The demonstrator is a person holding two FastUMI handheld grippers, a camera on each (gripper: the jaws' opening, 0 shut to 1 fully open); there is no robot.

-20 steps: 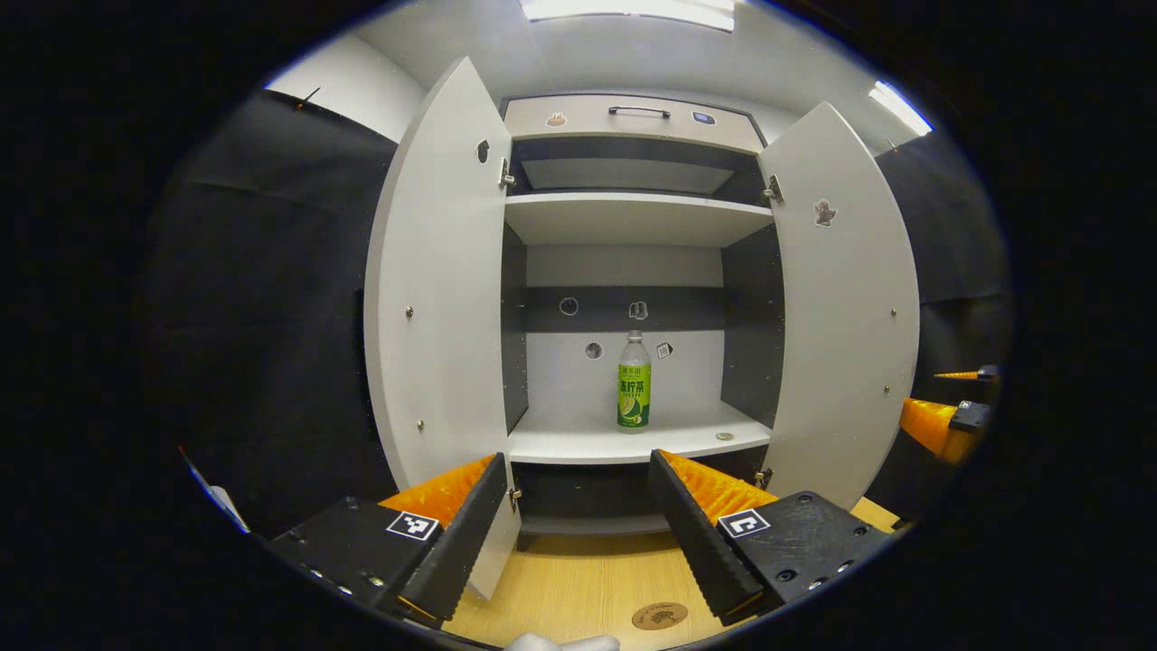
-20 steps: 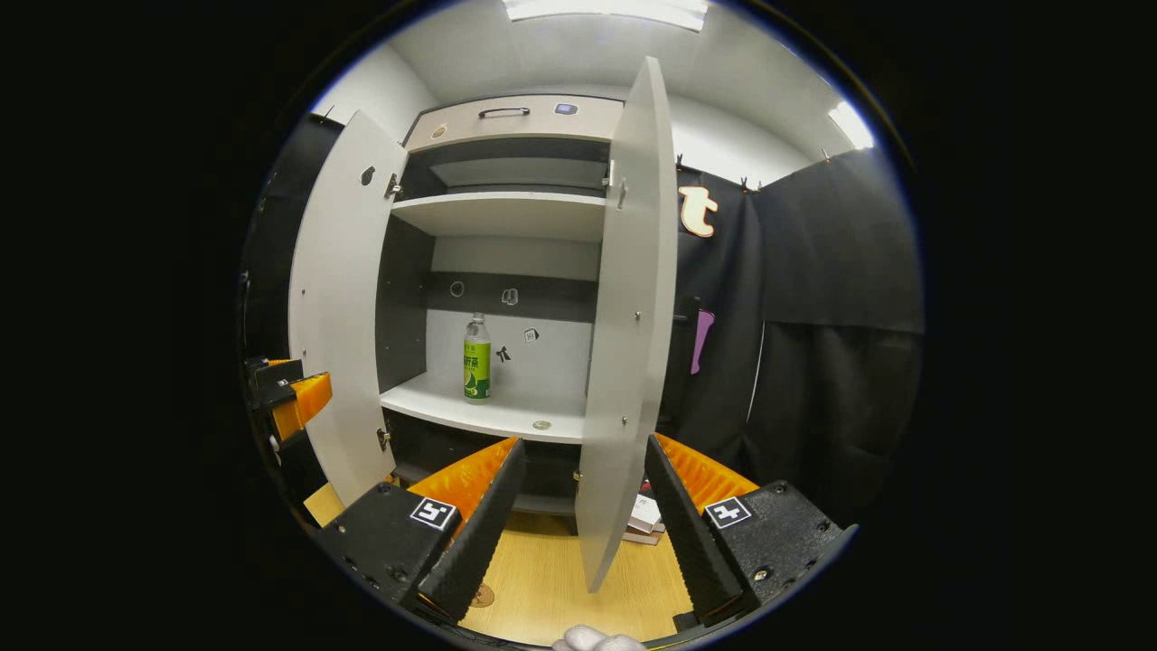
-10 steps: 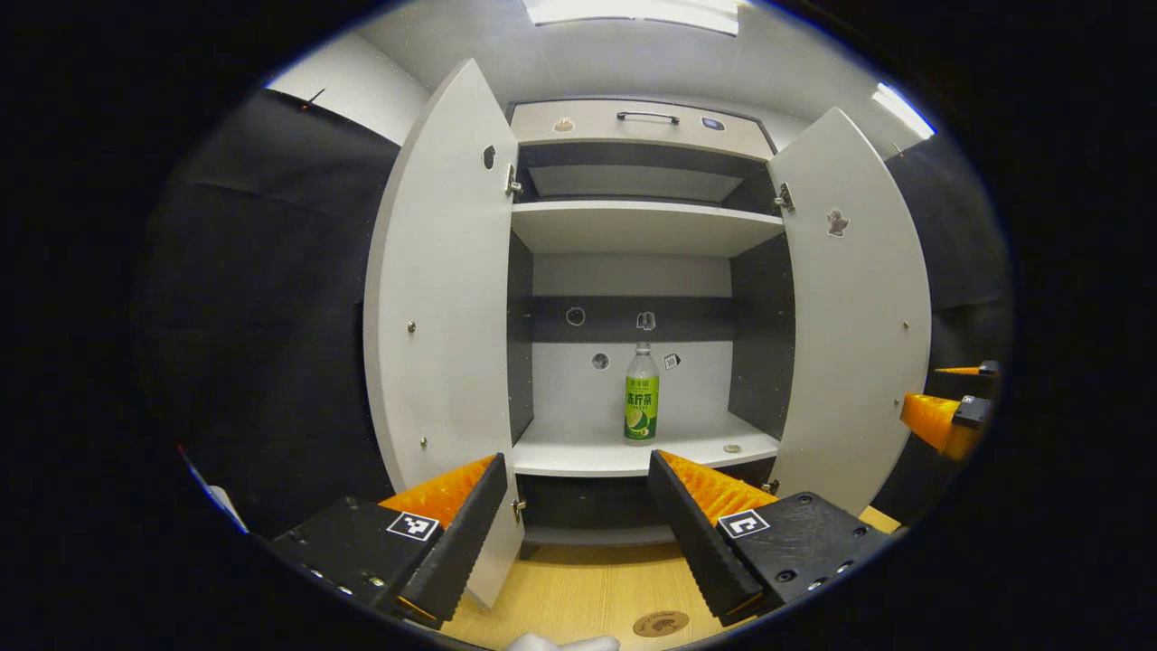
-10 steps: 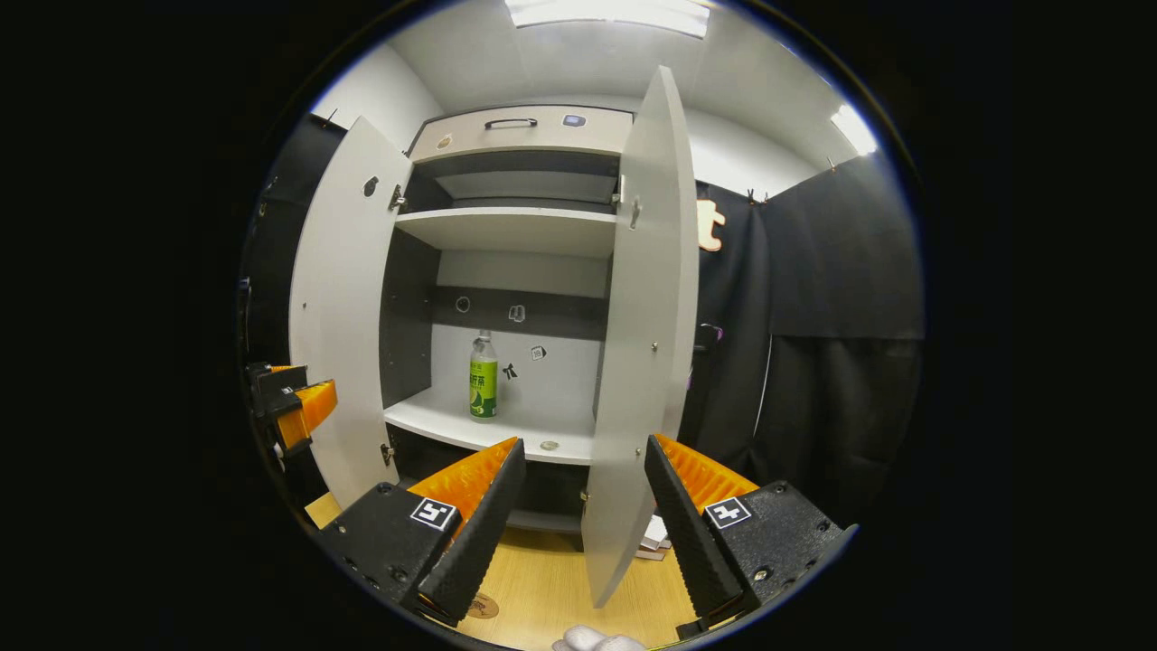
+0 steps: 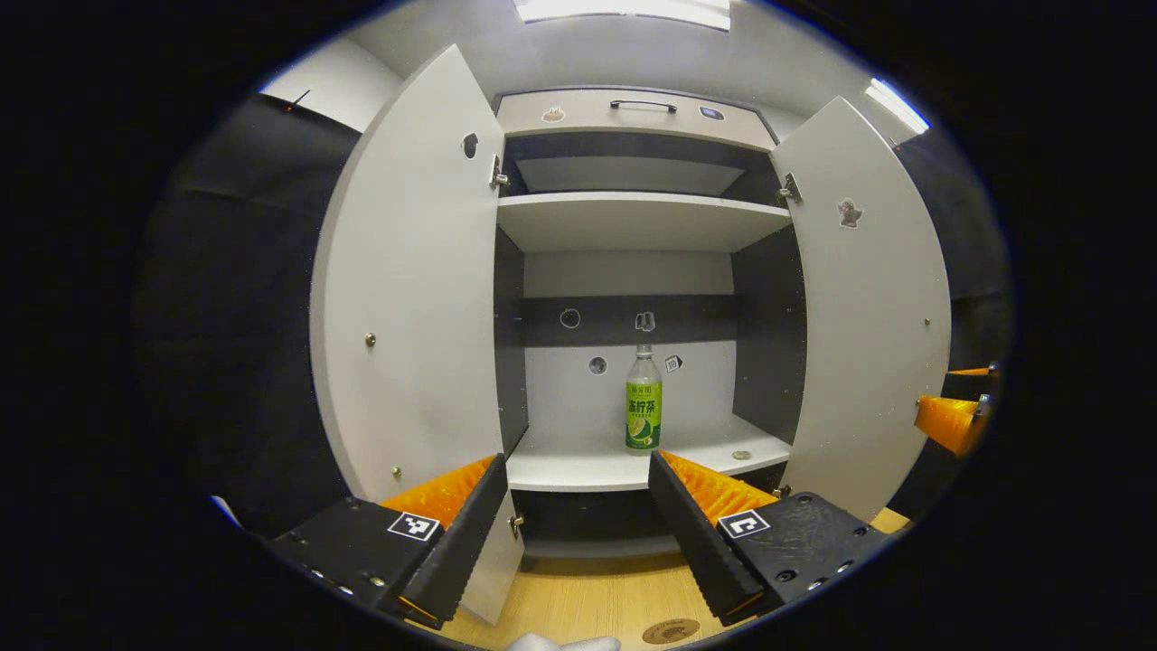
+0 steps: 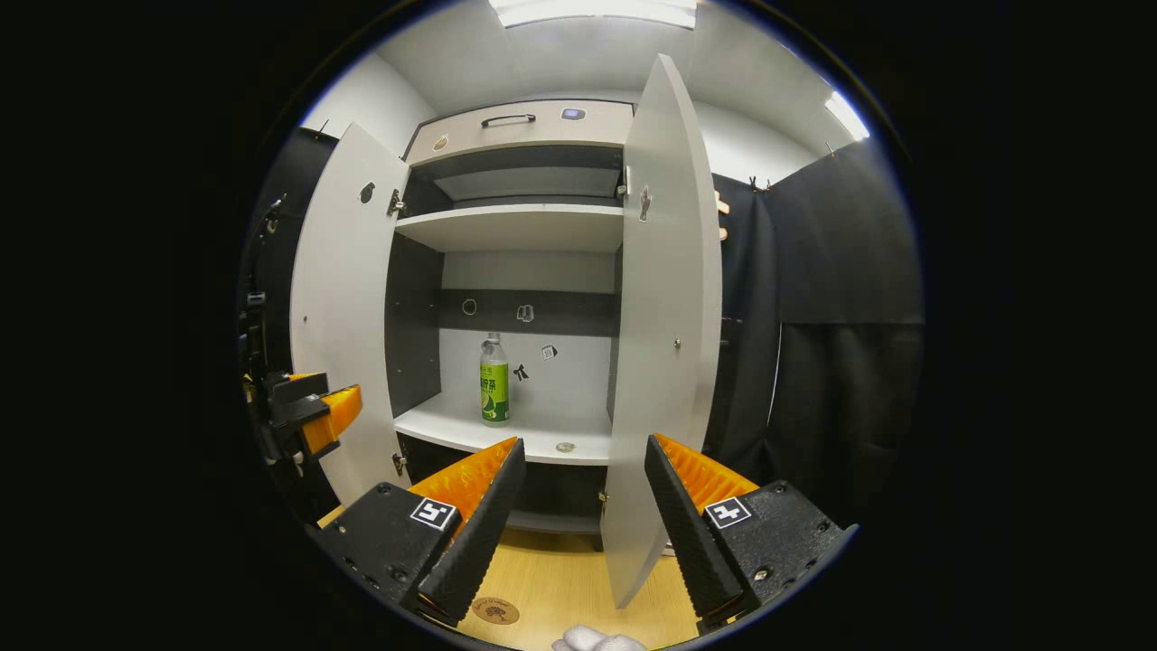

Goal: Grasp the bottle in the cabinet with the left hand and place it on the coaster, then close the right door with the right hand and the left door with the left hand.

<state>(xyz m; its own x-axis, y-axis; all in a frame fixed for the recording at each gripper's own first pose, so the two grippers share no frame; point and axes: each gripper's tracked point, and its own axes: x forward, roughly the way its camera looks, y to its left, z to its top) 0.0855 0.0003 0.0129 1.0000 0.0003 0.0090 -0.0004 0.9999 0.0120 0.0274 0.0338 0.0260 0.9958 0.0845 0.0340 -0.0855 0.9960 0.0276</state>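
A: Report the cabinet (image 5: pixel 633 117), left to right, in the left gripper view.

B: The left door (image 5: pixel 411 298) is swung wide open. The interior has an upper shelf (image 5: pixel 633 221) and a lower shelf (image 5: pixel 624 466). The bottle (image 5: pixel 643 407) stands upright on the lower shelf, slightly right of centre, close to the back panel. A small round object (image 5: pixel 740 455) lies on the same shelf, to the right of the bottle and apart from it. The right door (image 5: pixel 868 307) is also open.

A: State of the left hand-held gripper (image 5: pixel 578 515)?

B: Released. Its fingers are spread wide with nothing between them, held in front of the cabinet below the lower shelf level, well apart from the bottle. The coaster (image 5: pixel 671 630) lies on the wooden bench (image 5: pixel 587 601) beneath it, near the right finger.

A: And in the right gripper view?

B: The left hand-held gripper shows at the far left, just outside the left door (image 6: pixel 339 316). The bottle (image 6: pixel 493 380) stands on the lower shelf (image 6: pixel 506 429). The right door (image 6: pixel 669 325) stands edge-on, its lower edge between the fingers of the right hand-held gripper (image 6: pixel 583 506).

A: State of the right hand-held gripper?

B: Released, fingers spread and not touching the door. The coaster (image 6: pixel 495 611) lies on the bench (image 6: pixel 560 588) by its left finger.
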